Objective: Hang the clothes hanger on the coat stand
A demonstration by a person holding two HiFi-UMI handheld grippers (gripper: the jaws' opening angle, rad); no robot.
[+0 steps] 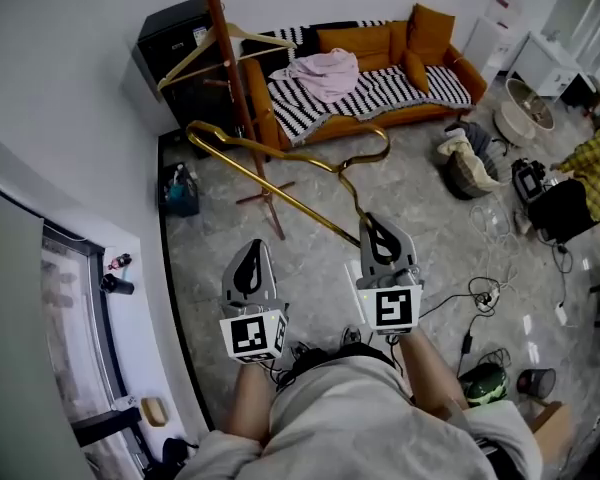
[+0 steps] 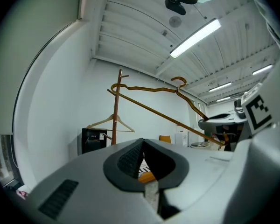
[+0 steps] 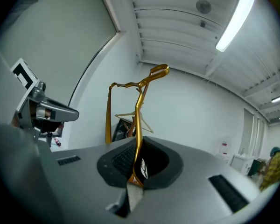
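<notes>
A gold metal clothes hanger [image 1: 280,198] is held up off the floor, with its hook [image 1: 380,148] to the right and its far end [image 1: 202,133] close to the coat stand. My right gripper [image 1: 383,240] is shut on the hanger's near corner; in the right gripper view the gold rod [image 3: 139,106] rises from between the pads [image 3: 136,164]. My left gripper [image 1: 248,268] is shut with nothing in it, left of the right one. The brown wooden coat stand [image 1: 235,88] stands ahead by the wall and carries a pale wooden hanger [image 1: 220,48]. In the left gripper view the gold hanger [image 2: 154,108] crosses in front of the stand [image 2: 116,111].
An orange sofa [image 1: 380,78] with a striped blanket and a pink garment stands behind the stand, beside a black cabinet [image 1: 180,53]. Cables [image 1: 485,293] and bags [image 1: 470,163] lie on the floor at the right. A person in yellow [image 1: 595,163] is at the far right.
</notes>
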